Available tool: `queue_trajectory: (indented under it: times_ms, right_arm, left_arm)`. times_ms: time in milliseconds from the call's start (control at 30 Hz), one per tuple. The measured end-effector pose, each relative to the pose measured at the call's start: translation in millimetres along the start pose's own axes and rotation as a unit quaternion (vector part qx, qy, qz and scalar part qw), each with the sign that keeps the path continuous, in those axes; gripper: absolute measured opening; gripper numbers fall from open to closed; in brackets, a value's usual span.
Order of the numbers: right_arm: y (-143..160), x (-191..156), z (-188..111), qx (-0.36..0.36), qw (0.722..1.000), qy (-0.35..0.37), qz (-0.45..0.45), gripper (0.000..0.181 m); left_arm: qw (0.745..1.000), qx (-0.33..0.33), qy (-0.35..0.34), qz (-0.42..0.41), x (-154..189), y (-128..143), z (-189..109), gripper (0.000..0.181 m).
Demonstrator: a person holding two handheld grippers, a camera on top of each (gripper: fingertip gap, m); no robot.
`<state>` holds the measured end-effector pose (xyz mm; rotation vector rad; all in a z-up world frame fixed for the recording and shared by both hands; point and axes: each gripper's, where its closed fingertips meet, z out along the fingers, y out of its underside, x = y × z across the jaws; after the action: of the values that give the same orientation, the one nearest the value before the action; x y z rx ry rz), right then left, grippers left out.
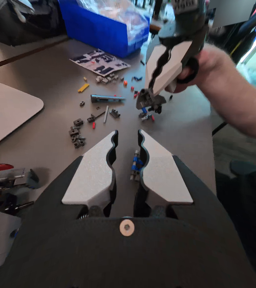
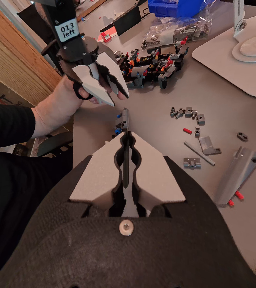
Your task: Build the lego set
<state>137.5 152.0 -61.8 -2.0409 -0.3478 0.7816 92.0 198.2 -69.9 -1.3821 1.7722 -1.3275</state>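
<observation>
My left gripper (image 1: 128, 134) is open and empty, low over the grey table (image 1: 46, 81). A small blue and grey Lego subassembly (image 1: 135, 165) lies between its fingers, close to the right finger. My right gripper (image 2: 127, 133) is shut on a grey Lego assembly (image 2: 124, 120), a thin dark panel edge clamped between the pads. In the left wrist view the right gripper (image 1: 150, 92) holds that assembly (image 1: 149, 101) just above the table, blue and red pins hanging under it. The left gripper (image 2: 121, 100) shows ahead of it, open.
A partly built model (image 2: 152, 65) stands at the back. Loose dark grey connectors (image 2: 186, 113), a grey axle (image 2: 199, 153), a long grey panel (image 2: 238, 174) and red pins lie to the right. Farther off are an instruction sheet (image 1: 99, 62), a blue bin (image 1: 102, 28) and a white stand base (image 2: 233, 62). My hands' fingertips stand some 8 cm from each other.
</observation>
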Motion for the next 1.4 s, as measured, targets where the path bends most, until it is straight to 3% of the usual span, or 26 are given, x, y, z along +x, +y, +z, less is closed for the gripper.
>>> queue_trajectory:
  times_ms: [133,400,567,733,1033,1233,1400]
  right_arm:
    - [12,-6,0,0.002,1.000,-0.001,0.007,0.000]
    - [23,-12,2,0.016,1.000,-0.005,0.018,0.000]
    - [27,-17,2,0.017,1.000,-0.004,0.017,0.000]
    - [30,-18,2,0.019,1.000,-0.005,0.019,0.000]
    - [29,-20,2,0.038,0.999,0.002,0.021,0.000]
    - [16,-23,-3,0.089,0.995,0.018,0.026,0.000]
    - [-1,-38,-10,0.142,0.989,0.023,0.020,0.000]
  left_arm:
    - [0.994,-0.082,-0.009,0.075,11,27,-2,0.036]
    - [0.980,-0.169,0.005,0.103,16,65,14,0.049]
    - [0.972,-0.208,0.015,0.113,20,79,23,0.043]
    - [0.972,-0.204,0.025,0.115,26,81,25,0.036]
    - [0.977,-0.151,-0.011,0.149,25,68,24,0.035]
    - [0.977,-0.038,-0.055,0.203,30,30,12,0.035]
    - [0.947,0.087,-0.122,0.283,38,-11,-12,0.034]
